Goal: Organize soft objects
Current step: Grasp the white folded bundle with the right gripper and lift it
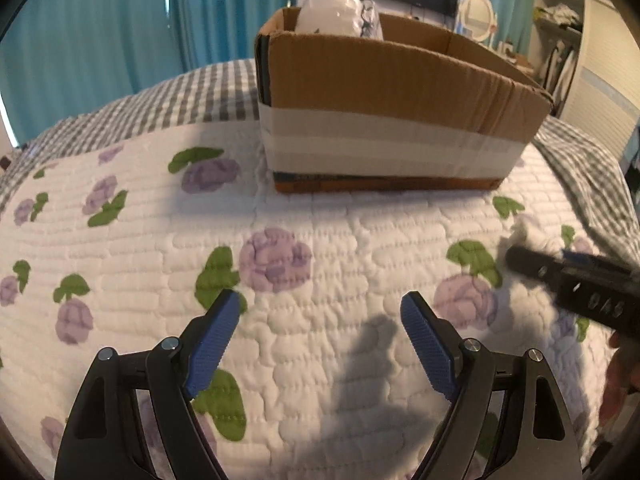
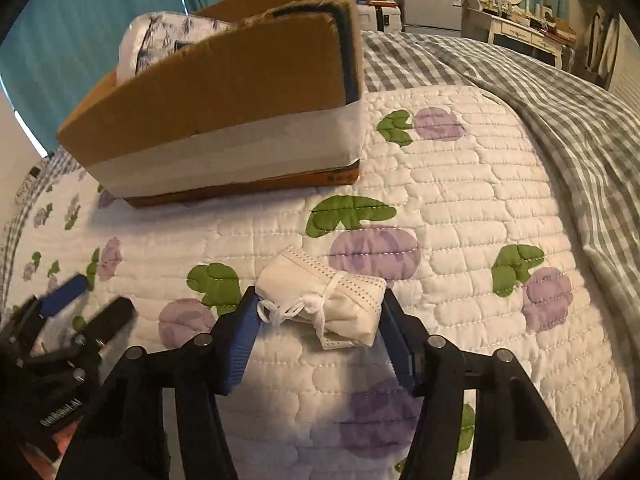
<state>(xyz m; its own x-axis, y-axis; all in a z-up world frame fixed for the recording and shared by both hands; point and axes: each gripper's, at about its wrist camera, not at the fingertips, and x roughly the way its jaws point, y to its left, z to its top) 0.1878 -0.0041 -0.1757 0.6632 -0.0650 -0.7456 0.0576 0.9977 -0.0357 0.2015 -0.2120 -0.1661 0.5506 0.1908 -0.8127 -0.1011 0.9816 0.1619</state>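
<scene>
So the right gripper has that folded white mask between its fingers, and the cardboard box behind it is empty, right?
Not quite: the cardboard box is not empty. The right wrist view shows a white plastic-wrapped package sticking up inside it. The rest holds: the right gripper has the folded white mask between its fingers.

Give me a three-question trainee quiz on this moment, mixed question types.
1. True or false: the left gripper holds the folded white mask.
2. What does the cardboard box stand on?
A. the quilted floral bedspread
B. a wooden desk
C. the floor
3. Fill in: the mask sits between the fingers of the ___ gripper.

Key: 1 false, it is open and empty. 2 A. 3 right.
</scene>
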